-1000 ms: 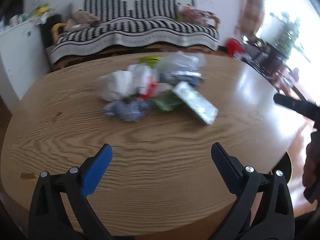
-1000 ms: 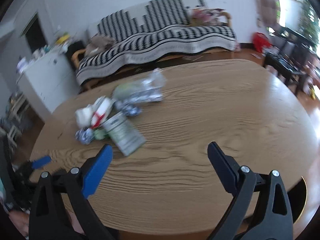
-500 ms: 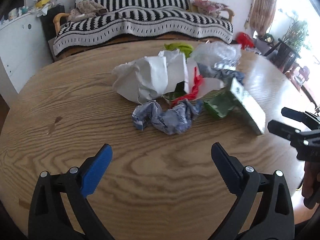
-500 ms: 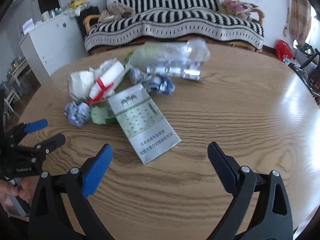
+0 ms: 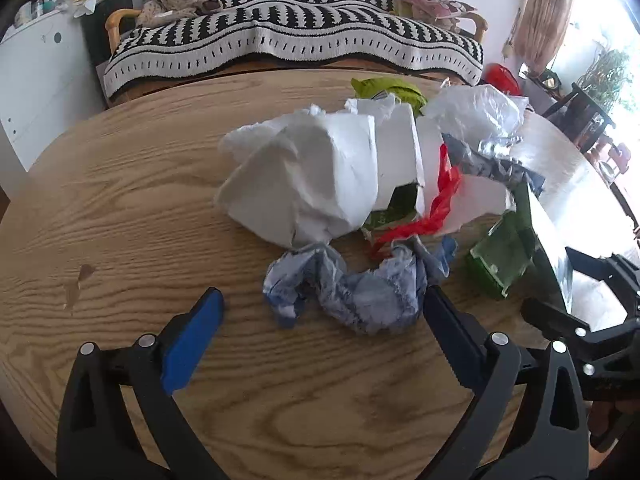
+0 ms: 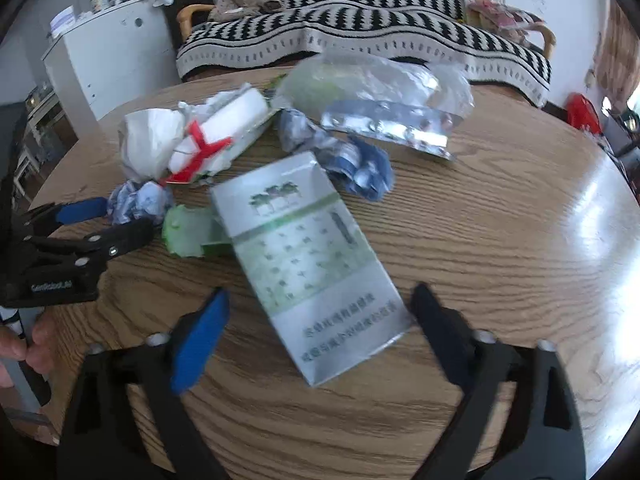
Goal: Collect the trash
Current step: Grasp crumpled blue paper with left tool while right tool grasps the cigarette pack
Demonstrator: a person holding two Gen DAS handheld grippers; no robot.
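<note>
A heap of trash lies on a round wooden table [image 5: 120, 200]. My left gripper [image 5: 320, 300] is open, its jaws on either side of a crumpled blue-grey wrapper [image 5: 352, 284]. Behind it sit white crumpled paper [image 5: 304, 176], a red plastic strip [image 5: 436, 208] and a green packet [image 5: 500, 256]. My right gripper [image 6: 320, 300] is open around the near end of a flat silver-green carton [image 6: 312, 256]. The carton shows edge-on in the left wrist view [image 5: 548, 232]. A clear plastic bag [image 6: 376, 84] and a foil blister pack [image 6: 392, 128] lie behind it.
A sofa with a black-and-white striped cover [image 5: 288, 40] stands behind the table. A white cabinet [image 6: 108, 56] is at the left. The right gripper shows at the right in the left wrist view [image 5: 580, 312]; the left gripper shows at the left in the right wrist view [image 6: 92, 224].
Both grippers have moved forward to the heap. The left now straddles the blue-grey wrapper, the right the carton's near end. Both stay open.
</note>
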